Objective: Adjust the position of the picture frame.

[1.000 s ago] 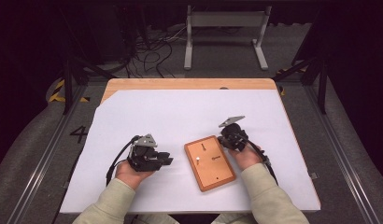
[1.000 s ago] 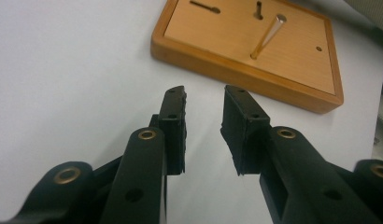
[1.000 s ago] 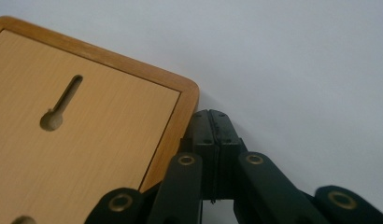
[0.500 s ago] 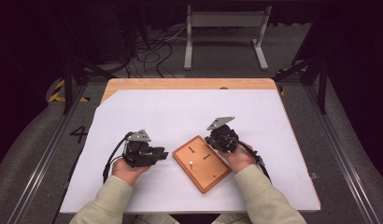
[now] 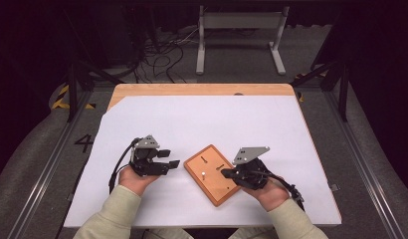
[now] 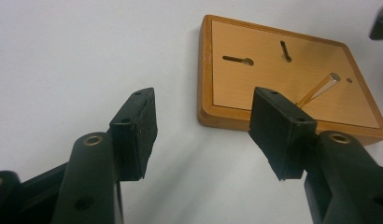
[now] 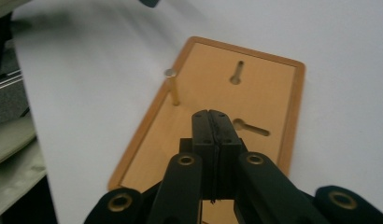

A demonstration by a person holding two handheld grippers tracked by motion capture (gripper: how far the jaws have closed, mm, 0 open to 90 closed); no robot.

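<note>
Board (image 5: 213,174) of orange wood lies flat on the white sheet (image 5: 202,124) that covers my worktop (image 5: 192,90), turned at a slant, near my edge and between my two hands. It has a raised rim, and its face carries two keyhole slots (image 7: 251,127), one near the middle and one nearer a short end. A thin brass pin (image 7: 173,88) with a flat pale head stands upright from the face close to one long edge; in the left claw view the pin (image 6: 319,88) leans toward the lens.

My right claw (image 5: 225,173) sits over the board's near half, tips above the wood beside the middle slot. Its pads are pressed flat together with nothing between them, as the right claw view shows (image 7: 213,122).

My left claw (image 5: 170,158) rests just off the board's left corner, aimed at it, above bare sheet. Its jaws have just been opening and now stand moderately wide, pads (image 6: 142,133) apart, gripping nothing; the board's rim shows through the gap.

Dark floor with cables (image 5: 157,50) lies beyond the worktop.
</note>
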